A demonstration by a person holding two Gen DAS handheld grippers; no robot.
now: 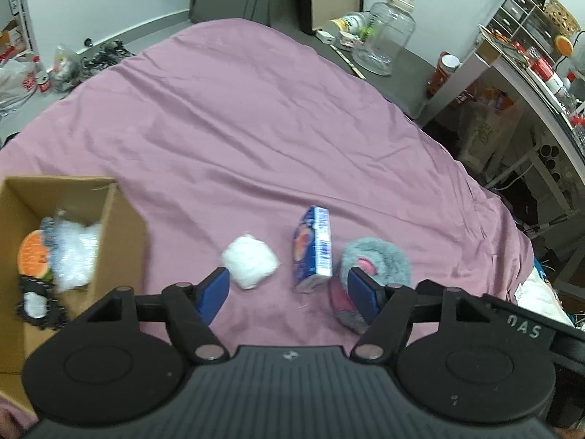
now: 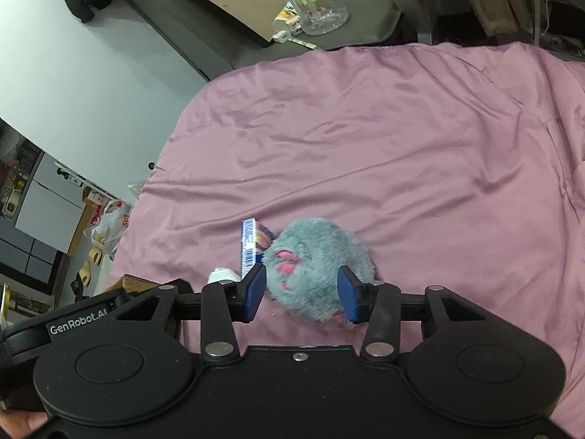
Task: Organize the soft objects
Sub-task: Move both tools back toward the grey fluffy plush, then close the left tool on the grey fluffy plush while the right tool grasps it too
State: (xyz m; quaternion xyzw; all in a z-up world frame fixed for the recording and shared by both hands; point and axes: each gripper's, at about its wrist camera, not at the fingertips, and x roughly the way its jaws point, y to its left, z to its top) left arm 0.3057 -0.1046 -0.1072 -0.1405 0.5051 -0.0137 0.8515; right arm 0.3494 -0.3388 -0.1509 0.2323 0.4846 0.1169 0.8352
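Your pink sheet (image 1: 278,117), smooth and creased, covers the bed. The cardboard box (image 1: 120,226), seen only from the left wrist, holds crinkled plastic and an orange slice toy. The grey fluffy plush (image 2: 318,267), rounded with pink marks, lies between your right claw (image 2: 301,292) fingers, spread wide, gripping nothing. Beside it stands a blue carton (image 1: 314,248), then a white soft wad (image 1: 250,261). Your left claw (image 1: 289,292) gapes empty.

A clear glass jar (image 1: 388,33) stands on the grey floor (image 1: 406,69) beyond the pink sheet (image 1: 256,128).
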